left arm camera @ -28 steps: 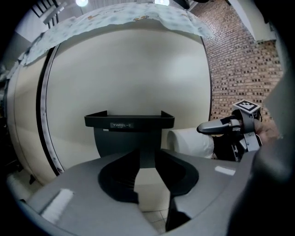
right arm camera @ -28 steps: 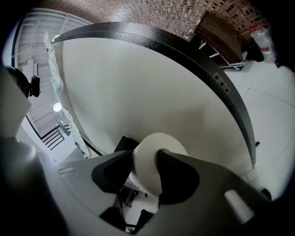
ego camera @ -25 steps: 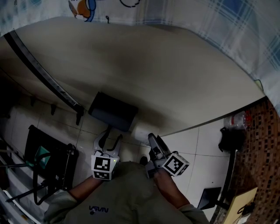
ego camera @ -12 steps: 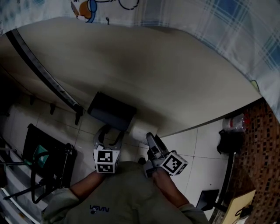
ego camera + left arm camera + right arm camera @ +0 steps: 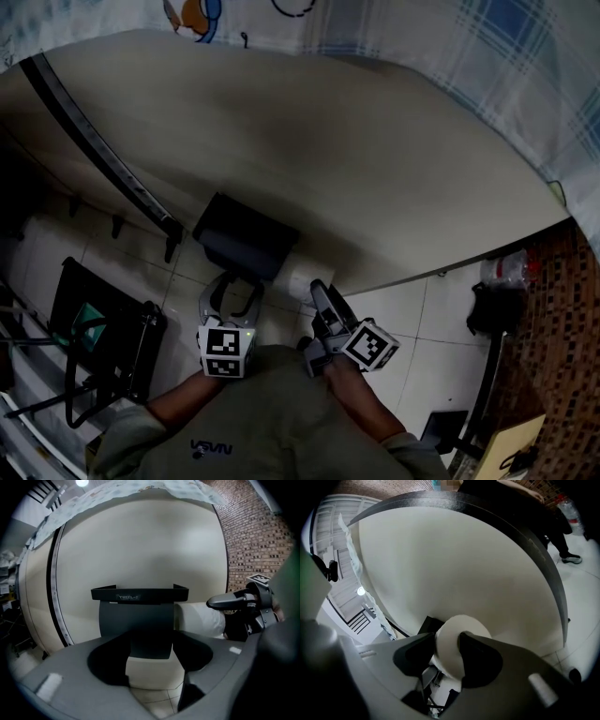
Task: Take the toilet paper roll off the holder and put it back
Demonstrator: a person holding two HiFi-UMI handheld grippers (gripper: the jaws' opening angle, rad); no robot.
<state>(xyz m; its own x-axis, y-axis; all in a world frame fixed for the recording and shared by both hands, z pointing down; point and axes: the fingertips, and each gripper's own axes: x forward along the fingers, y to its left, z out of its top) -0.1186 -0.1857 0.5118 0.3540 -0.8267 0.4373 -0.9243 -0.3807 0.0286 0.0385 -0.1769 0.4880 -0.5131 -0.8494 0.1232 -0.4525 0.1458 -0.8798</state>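
A black toilet paper holder (image 5: 246, 236) with a flat top shelf hangs on the beige wall. The white toilet paper roll (image 5: 300, 281) sticks out at the holder's right end; whether it sits on the spindle is hidden. My right gripper (image 5: 319, 295) is shut on the roll (image 5: 452, 637), one finger on each side. In the left gripper view the roll (image 5: 199, 618) shows to the right of the holder (image 5: 139, 595). My left gripper (image 5: 232, 292) hangs just below the holder, its jaws wide and closing slightly, with only the holder's lower flap seen between them, untouched.
A black rail (image 5: 103, 155) runs diagonally along the wall. A black wire rack (image 5: 94, 337) stands on the tiled floor at the left. A dark bag (image 5: 495, 305) and a plastic bottle (image 5: 506, 264) sit at the right, near a brick wall (image 5: 253, 531).
The left gripper's jaws have spread wider below the holder than a second ago. The right gripper has stayed shut on the roll and barely shifted.
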